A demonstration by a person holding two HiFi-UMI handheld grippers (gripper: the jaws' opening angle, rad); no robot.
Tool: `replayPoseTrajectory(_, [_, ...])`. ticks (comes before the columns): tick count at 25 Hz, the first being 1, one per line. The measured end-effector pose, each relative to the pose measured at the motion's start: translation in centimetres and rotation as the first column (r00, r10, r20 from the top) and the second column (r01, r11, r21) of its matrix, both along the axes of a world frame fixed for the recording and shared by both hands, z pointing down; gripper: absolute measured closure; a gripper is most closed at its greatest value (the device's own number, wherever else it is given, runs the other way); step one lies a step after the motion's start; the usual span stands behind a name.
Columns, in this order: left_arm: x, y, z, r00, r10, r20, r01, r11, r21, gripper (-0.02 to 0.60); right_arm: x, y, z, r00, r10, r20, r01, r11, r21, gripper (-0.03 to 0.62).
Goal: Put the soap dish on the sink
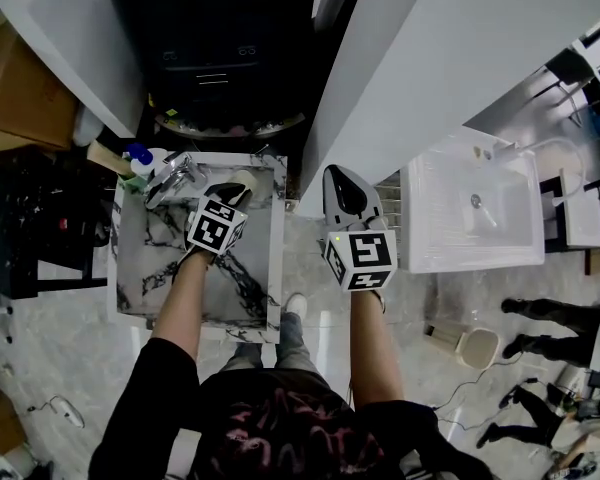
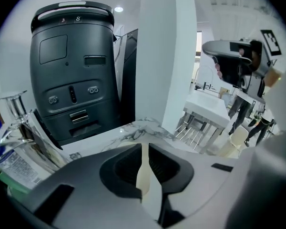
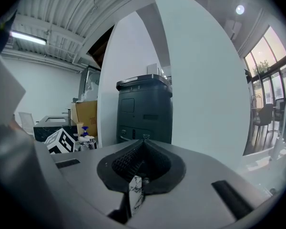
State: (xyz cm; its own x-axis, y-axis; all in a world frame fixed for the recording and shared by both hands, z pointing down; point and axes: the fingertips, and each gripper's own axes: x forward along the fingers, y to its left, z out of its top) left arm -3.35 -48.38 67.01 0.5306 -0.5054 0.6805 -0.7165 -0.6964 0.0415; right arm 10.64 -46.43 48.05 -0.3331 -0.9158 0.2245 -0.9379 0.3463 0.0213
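A cream soap dish is held over the back right part of the marble sink, just right of the chrome faucet. My left gripper is shut on it. In the left gripper view only the dish's thin cream edge shows between the closed jaws, with the sink's marble rim just beyond. I cannot tell whether the dish touches the sink. My right gripper hangs in the air right of the sink, shut with nothing held; in its own view the jaws of my right gripper meet.
A blue-capped soap bottle stands left of the faucet. A tall black machine rises behind the sink beside a white column. A white washbasin sits far right. People's legs stand nearby.
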Motion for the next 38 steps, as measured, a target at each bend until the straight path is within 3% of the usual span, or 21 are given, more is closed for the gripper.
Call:
replayPoseTrajectory(12, [-1.3, 1.3, -5.9, 0.994, -0.078, -0.078, 0.085, 0.991, 0.099, 0.557, -1.4, 1.7, -2.0, 1.0, -0.027, 0.008, 0.027, 0.999, 0.028, 0.582])
replayPoseTrajectory(20, [-2.0, 2.9, -12.3, 0.98, -0.119, -0.158, 0.149, 0.969, 0.198, 0.565, -2.3, 3.2, -3.6, 0.999, -0.04, 0.013, 0.039, 0.998, 0.047, 0.582])
replayPoseTrajectory(25, [-2.8, 4.0, -16.9, 0.976, -0.133, -0.172, 0.18, 0.938, 0.296, 0.566, -2.8, 4.1, -4.7, 0.999, -0.048, 0.008, 0.048, 0.997, 0.057, 0.582])
replayPoseTrajectory(32, [-4.2, 5.4, -23.2, 0.956, -0.145, -0.254, 0.241, 0.881, 0.406, 0.566, -2.6, 5.1, -6.0, 0.999, -0.048, -0.008, 0.048, 0.996, 0.081, 0.582])
replayPoseTrajectory(38, [-5.4, 7.1, -28.3, 0.932, -0.15, -0.329, 0.296, 0.84, 0.456, 0.566, -2.6, 6.2, -7.4, 0.999, -0.043, -0.023, 0.045, 0.993, 0.108, 0.582])
